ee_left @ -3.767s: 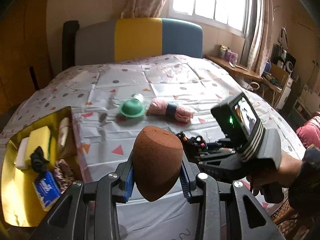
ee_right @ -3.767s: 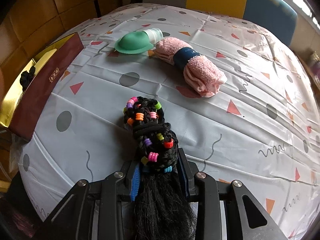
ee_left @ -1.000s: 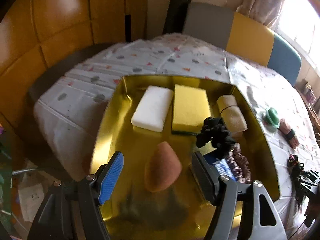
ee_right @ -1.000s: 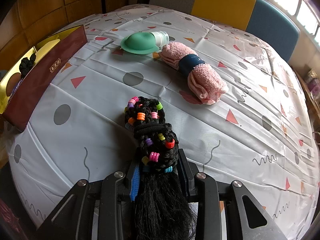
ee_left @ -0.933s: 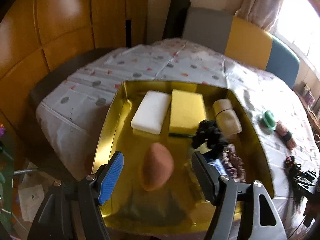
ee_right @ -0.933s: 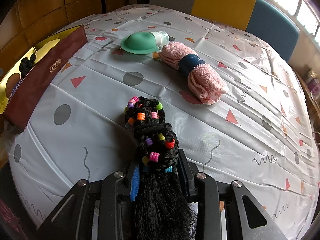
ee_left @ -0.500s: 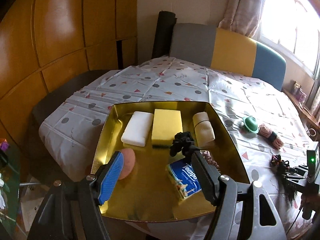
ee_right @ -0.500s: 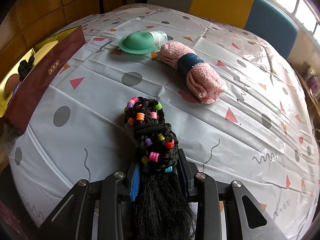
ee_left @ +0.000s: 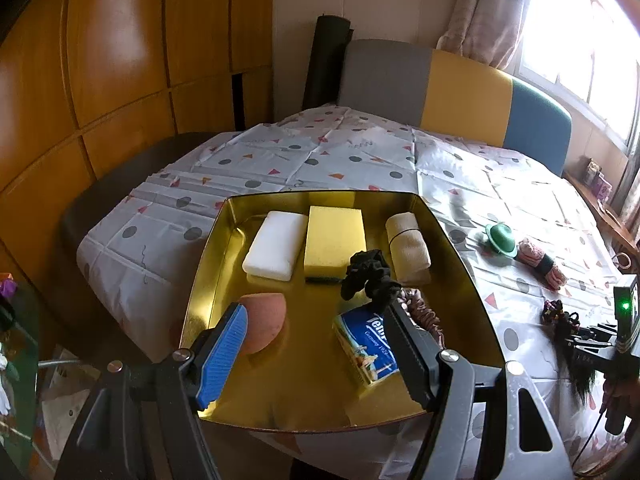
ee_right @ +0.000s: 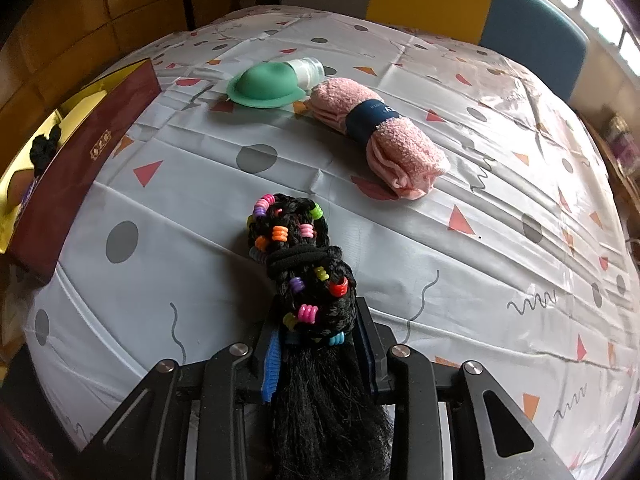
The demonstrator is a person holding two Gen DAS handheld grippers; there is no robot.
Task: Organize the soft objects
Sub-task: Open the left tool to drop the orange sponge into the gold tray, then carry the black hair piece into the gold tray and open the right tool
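Observation:
My left gripper (ee_left: 316, 344) is open and empty above the near end of a gold tray (ee_left: 208, 248). The tray holds a brown egg-shaped sponge (ee_left: 264, 326), a white sponge (ee_left: 275, 250), a yellow sponge (ee_left: 335, 240), a beige roll (ee_left: 407, 248), a black scrunchie (ee_left: 370, 280) and a blue tissue pack (ee_left: 370, 350). My right gripper (ee_right: 320, 344) is shut on a black braided hairpiece with coloured beads (ee_right: 304, 256), low over the bed. A pink rolled towel (ee_right: 380, 140) and a green hat-shaped item (ee_right: 266, 86) lie further away on the bed.
The tray's dark red side (ee_right: 76, 160) stands at the left in the right wrist view. The patterned bedsheet (ee_right: 500, 208) covers the bed. A grey, yellow and blue headboard (ee_left: 440, 84) is behind. Wooden panels (ee_left: 100, 60) are at the left.
My left gripper let go of the brown sponge into the tray, opened, and pulled back and up. The right gripper has stayed still with the hairpiece.

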